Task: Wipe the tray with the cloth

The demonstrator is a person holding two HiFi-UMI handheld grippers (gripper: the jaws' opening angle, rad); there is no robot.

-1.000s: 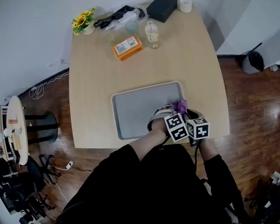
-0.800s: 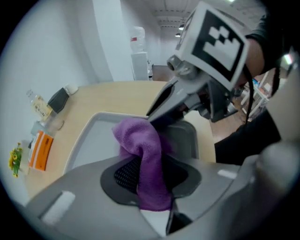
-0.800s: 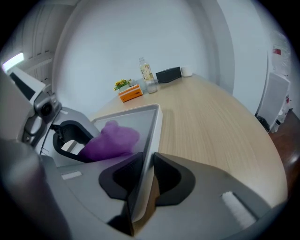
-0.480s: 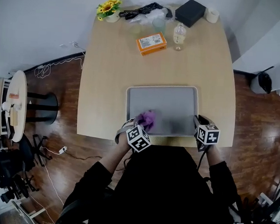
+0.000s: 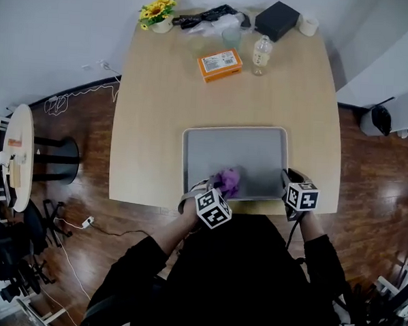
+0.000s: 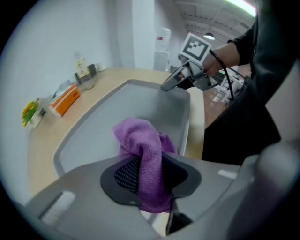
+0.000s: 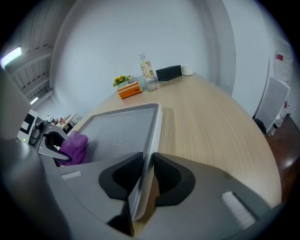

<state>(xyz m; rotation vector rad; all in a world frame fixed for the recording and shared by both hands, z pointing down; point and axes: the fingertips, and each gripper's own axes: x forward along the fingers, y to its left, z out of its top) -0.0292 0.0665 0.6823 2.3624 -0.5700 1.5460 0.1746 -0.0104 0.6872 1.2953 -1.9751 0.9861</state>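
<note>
tray: flat on the table, long side running 9 to 3 in the head view
cloth: bunched up, around 7 o'clock on the tray floor
left gripper: clamped on the cloth
right gripper: pinching the tray's rim, roughly 4 o'clock

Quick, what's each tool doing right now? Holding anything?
The left tool is closed on the purple cloth.
The right tool is closed on the rim of the tray.
</note>
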